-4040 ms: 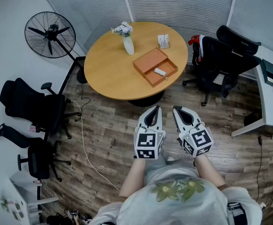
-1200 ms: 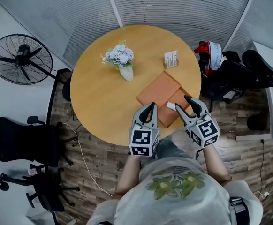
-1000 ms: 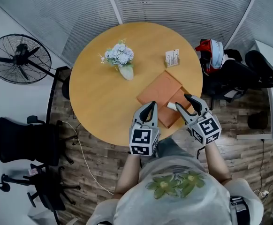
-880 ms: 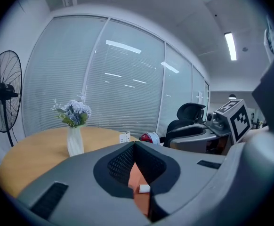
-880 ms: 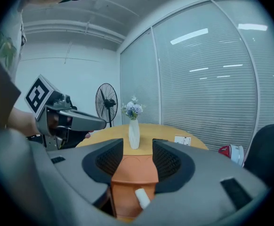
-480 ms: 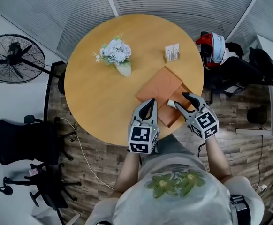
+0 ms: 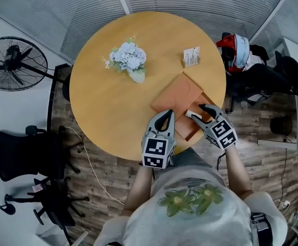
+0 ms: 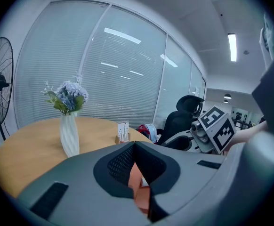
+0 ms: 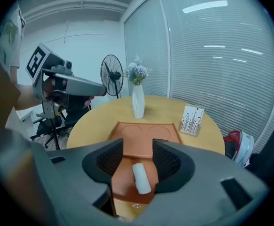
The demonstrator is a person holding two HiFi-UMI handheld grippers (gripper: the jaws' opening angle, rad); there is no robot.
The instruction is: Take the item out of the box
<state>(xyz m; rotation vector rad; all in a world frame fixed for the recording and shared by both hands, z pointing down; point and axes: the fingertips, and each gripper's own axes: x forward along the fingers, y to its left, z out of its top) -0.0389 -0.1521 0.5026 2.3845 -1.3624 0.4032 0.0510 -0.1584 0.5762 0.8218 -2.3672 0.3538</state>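
Item: white item (image 9: 141, 178), a small plain cylinder with no label. It lies lengthwise in the open drawer (image 9: 122, 174) of the box (image 7: 175, 92), right of centre in the head view.
Box: flat, orange, unbranded, with two round outlines pressed into its lid.
Right gripper (image 9: 138, 157): jaws spread apart over the drawer, one on each side of the item, neither gripping it.
Left gripper (image 8: 134, 147): jaws pressed together, nothing between, at the box's near left edge.
Table (image 7: 113, 101): round, wooden.
Card stand (image 7: 191, 57): upper right; print too small to read.
Vase (image 7: 137, 76): white, with pale flowers, upper left of the box.
Fan (image 7: 11, 65): far left, on the floor.
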